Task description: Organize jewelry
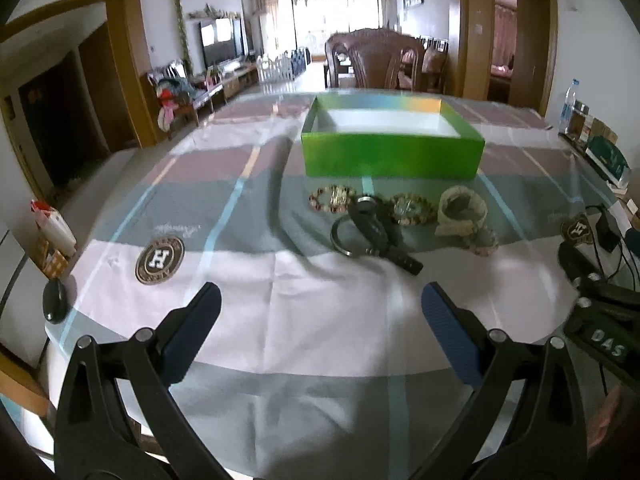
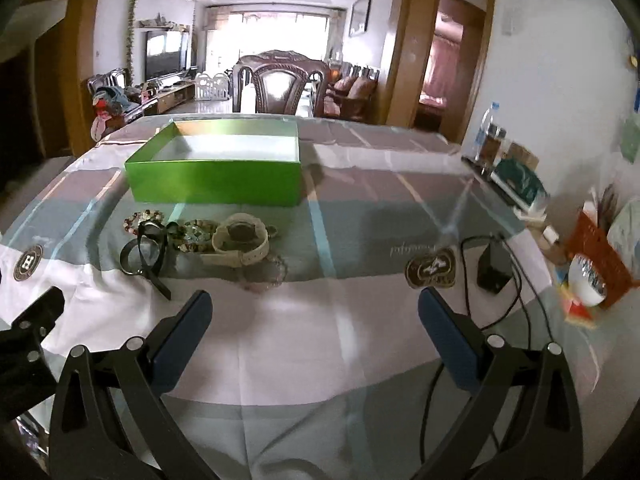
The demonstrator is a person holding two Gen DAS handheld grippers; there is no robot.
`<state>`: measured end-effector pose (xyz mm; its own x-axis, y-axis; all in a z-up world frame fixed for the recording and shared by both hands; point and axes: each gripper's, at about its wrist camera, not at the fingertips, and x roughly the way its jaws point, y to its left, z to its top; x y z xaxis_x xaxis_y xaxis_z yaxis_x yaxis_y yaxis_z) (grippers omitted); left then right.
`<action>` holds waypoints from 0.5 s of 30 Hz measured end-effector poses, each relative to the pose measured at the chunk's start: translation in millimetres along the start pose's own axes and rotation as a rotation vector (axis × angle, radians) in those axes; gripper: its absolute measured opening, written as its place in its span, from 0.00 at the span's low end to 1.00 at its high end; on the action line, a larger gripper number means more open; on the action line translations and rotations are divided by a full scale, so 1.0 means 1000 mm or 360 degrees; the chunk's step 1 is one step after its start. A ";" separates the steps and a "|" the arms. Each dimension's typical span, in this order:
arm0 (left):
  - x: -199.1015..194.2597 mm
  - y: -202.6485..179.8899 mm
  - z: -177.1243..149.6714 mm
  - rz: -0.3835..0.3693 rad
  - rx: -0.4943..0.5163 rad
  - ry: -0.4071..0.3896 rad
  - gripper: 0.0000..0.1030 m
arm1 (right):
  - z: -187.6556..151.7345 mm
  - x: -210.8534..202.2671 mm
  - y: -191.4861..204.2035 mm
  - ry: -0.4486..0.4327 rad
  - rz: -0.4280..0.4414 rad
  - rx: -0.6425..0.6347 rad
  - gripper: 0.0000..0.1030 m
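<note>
An open green box (image 1: 392,156) (image 2: 216,182) with a white inside stands on the table. In front of it lies a row of jewelry: a beaded bracelet (image 1: 332,199) (image 2: 145,218), a black watch (image 1: 378,236) (image 2: 150,252), a second beaded bracelet (image 1: 412,209) (image 2: 195,234), a cream-strapped watch (image 1: 460,214) (image 2: 240,244) and a pale pink bead bracelet (image 1: 484,242) (image 2: 266,274). My left gripper (image 1: 320,308) is open and empty, short of the jewelry. My right gripper (image 2: 314,312) is open and empty, to the right of the pieces.
The table has a checked cloth (image 1: 280,288) with round logos. A black adapter with cables (image 2: 494,268) lies at the right. Bottles and boxes (image 2: 508,160) line the right edge. A black oval object (image 1: 54,300) sits at the left edge. Chairs (image 2: 280,90) stand beyond the table.
</note>
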<state>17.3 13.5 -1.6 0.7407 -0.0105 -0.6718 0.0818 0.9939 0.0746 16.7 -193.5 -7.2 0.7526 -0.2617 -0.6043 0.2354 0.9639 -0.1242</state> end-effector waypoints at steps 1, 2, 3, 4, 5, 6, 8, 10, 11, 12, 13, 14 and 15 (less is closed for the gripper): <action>0.001 0.002 -0.001 -0.0004 -0.0005 0.0000 0.96 | 0.000 -0.002 -0.001 -0.0022 -0.0003 0.0014 0.98; 0.002 0.003 -0.002 -0.0003 -0.0012 -0.0008 0.96 | -0.001 -0.005 -0.003 -0.0048 -0.0004 0.0026 0.98; 0.000 0.005 -0.001 0.0000 -0.0011 -0.0030 0.96 | -0.002 -0.008 -0.004 -0.0091 -0.0010 0.0037 0.98; -0.001 0.005 -0.001 0.0020 0.0000 -0.0051 0.96 | -0.004 -0.010 -0.005 -0.0125 -0.0018 0.0039 0.98; -0.001 0.006 0.000 0.0054 0.0018 -0.0069 0.96 | -0.005 -0.013 -0.005 -0.0168 -0.0026 0.0032 0.98; 0.001 0.005 0.000 0.0086 0.0047 -0.0083 0.96 | -0.009 -0.015 -0.004 -0.0239 -0.0017 0.0011 0.98; 0.007 0.005 0.001 0.0094 0.0094 -0.0057 0.96 | -0.010 -0.016 -0.002 -0.0286 0.0019 -0.0016 0.98; 0.012 0.004 0.000 0.0036 0.0101 -0.0032 0.96 | -0.009 -0.010 -0.002 -0.0246 0.0092 -0.0004 0.98; 0.012 0.003 0.000 0.0009 0.0104 -0.0031 0.96 | -0.008 -0.006 -0.004 -0.0229 0.0148 0.0010 0.98; 0.013 0.001 0.000 -0.0012 0.0108 -0.0038 0.96 | -0.008 -0.005 -0.005 -0.0218 0.0175 0.0018 0.98; 0.012 0.000 0.001 -0.0008 0.0107 -0.0055 0.96 | -0.008 -0.002 -0.005 -0.0201 0.0204 0.0030 0.98; 0.011 0.000 0.002 -0.0005 0.0104 -0.0065 0.96 | -0.007 0.003 -0.006 -0.0190 0.0203 0.0028 0.97; 0.011 0.000 0.003 -0.0006 0.0102 -0.0074 0.96 | -0.007 0.006 -0.005 -0.0181 0.0195 0.0015 0.97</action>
<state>27.7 12.5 -6.8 0.7704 -0.0206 -0.6372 0.1257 0.9848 0.1202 15.8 -199.2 -15.3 0.8406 -0.1462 -0.5216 0.1427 0.9886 -0.0473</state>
